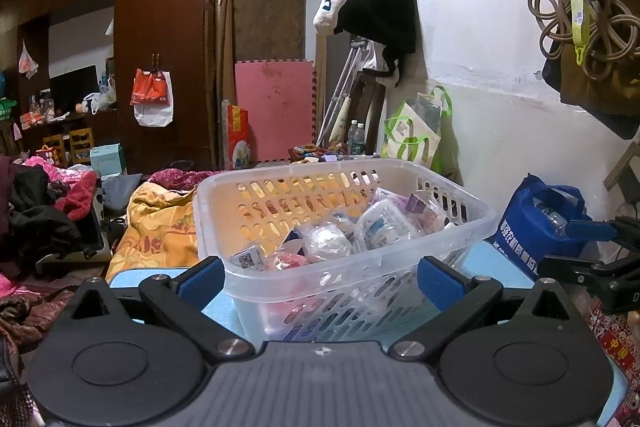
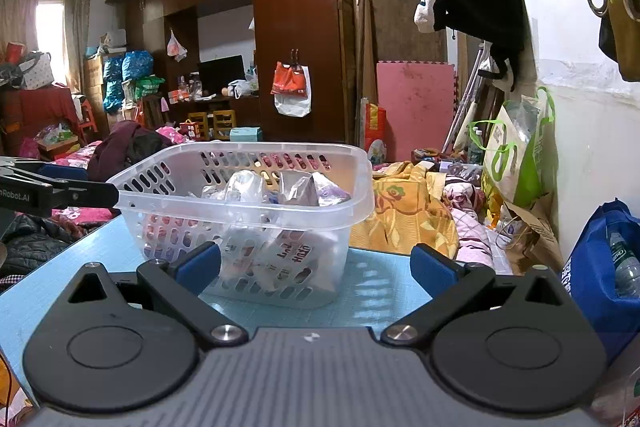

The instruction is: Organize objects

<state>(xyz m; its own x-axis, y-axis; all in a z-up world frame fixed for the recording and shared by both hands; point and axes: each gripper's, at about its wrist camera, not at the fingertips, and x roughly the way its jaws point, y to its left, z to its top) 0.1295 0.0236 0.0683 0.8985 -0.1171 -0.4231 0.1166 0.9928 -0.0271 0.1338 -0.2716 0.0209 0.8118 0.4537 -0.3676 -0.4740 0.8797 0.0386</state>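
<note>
A clear plastic basket [image 1: 460, 205] with slotted walls stands on a light blue table [image 2: 376, 291]. It holds several small wrapped packets [image 1: 380, 223]; they also show in the right wrist view [image 2: 288, 259]. My left gripper [image 1: 320, 277] is open and empty, its fingers on either side of the basket's near corner. My right gripper [image 2: 316, 267] is open and empty, just in front of the basket [image 2: 360, 187]. The right gripper's fingers show at the right edge of the left wrist view [image 1: 592, 267]. The left gripper shows at the left edge of the right wrist view [image 2: 56, 193].
A blue shopping bag [image 1: 536, 223] with bottles stands to the right of the table, also in the right wrist view [image 2: 604, 275]. An orange blanket [image 2: 404, 211] and piled clothes [image 1: 44, 215] lie on a bed behind. A white wall [image 1: 500, 75] is at right.
</note>
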